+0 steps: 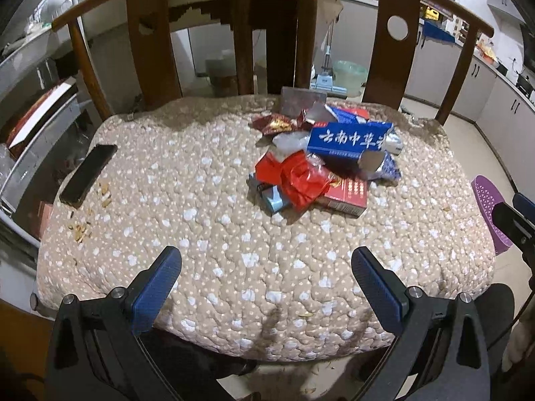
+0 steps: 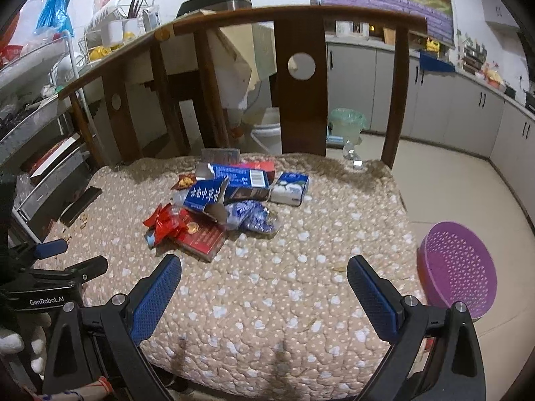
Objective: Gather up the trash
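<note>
A wooden chair with a padded beige cushion [image 1: 234, 234] fills both views. The cushion is quilted, with small white flower shapes.

A pile of trash [image 1: 321, 160] lies on the cushion, toward the back and a little right of centre. On top sits a long blue toothpaste box [image 1: 347, 140] with white Chinese lettering, one end torn open. Under and in front of it is a crumpled red wrapper [image 1: 297, 177], which rests on a flat red carton [image 1: 347, 193]. A dark red snack packet [image 1: 276, 123] lies behind the pile. In the right wrist view a crumpled blue-and-white plastic bag [image 2: 250, 217] touches the pile's right side, and a small blue-and-white box [image 2: 290, 187] lies just beside it.

A black phone [image 1: 88, 175] lies near the cushion's left edge, well apart from the pile. Scattered shell crumbs [image 1: 83, 227] lie near it.

The left gripper [image 1: 265, 287] hovers over the front of the cushion, its blue-padded fingers spread wide and holding nothing. The right gripper [image 2: 264, 294] also hovers over the front of the cushion, fingers spread wide and empty.

A purple perforated basket [image 2: 458, 267] stands on the floor just beside the chair's right side. Beyond the chair back [image 2: 302, 77], a bin with a green liner [image 2: 346, 123] stands on the tiled floor near grey cabinets [image 2: 444, 107].
</note>
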{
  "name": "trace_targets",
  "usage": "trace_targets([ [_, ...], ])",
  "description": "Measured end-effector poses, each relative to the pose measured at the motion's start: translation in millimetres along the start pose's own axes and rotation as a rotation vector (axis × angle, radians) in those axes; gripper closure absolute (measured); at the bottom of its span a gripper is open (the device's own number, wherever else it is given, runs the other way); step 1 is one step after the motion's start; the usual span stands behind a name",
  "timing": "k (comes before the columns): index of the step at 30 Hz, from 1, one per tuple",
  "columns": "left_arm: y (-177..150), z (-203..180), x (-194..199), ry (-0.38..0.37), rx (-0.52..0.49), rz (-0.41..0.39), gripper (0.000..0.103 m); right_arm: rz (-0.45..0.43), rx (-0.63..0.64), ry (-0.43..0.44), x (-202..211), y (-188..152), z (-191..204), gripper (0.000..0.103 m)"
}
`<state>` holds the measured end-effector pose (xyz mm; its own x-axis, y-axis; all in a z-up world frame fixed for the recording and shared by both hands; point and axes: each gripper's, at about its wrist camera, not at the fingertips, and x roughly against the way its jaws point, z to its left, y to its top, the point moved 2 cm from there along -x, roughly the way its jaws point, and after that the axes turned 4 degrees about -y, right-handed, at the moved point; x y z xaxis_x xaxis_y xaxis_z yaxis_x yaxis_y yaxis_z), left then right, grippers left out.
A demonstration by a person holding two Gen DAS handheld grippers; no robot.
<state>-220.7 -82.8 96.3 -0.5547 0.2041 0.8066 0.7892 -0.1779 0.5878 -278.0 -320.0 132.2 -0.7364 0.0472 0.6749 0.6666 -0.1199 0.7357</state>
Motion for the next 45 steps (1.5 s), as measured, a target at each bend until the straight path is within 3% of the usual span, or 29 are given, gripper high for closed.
trace_targets([
  [10,-10,8,-26,0.018,0.016,0.066,0.002,0.066,0.02,0.037,-30,-9,6,0.002],
  [18,-6,23,-37,0.014,0.036,0.07,0.002,0.084,0.041,0.067,-52,-8,10,0.003],
  [23,8,40,-29,0.006,0.037,-0.002,0.019,0.085,0.046,0.095,-66,-4,7,0.003],
  [32,38,43,-43,-0.064,0.066,-0.031,0.022,0.115,-0.023,0.231,-104,24,5,0.015],
  [35,39,34,-50,-0.094,0.052,-0.024,0.03,0.101,-0.039,0.287,-121,43,13,0.015],
  [39,38,28,-62,-0.109,0.032,0.006,0.031,0.104,-0.013,0.338,-150,61,29,0.015],
  [42,39,30,-69,-0.107,0.032,0.015,0.031,0.131,-0.001,0.371,-172,66,41,0.022],
  [45,41,30,-75,-0.118,0.029,0.016,0.031,0.175,0.002,0.399,-186,66,51,0.05],
])
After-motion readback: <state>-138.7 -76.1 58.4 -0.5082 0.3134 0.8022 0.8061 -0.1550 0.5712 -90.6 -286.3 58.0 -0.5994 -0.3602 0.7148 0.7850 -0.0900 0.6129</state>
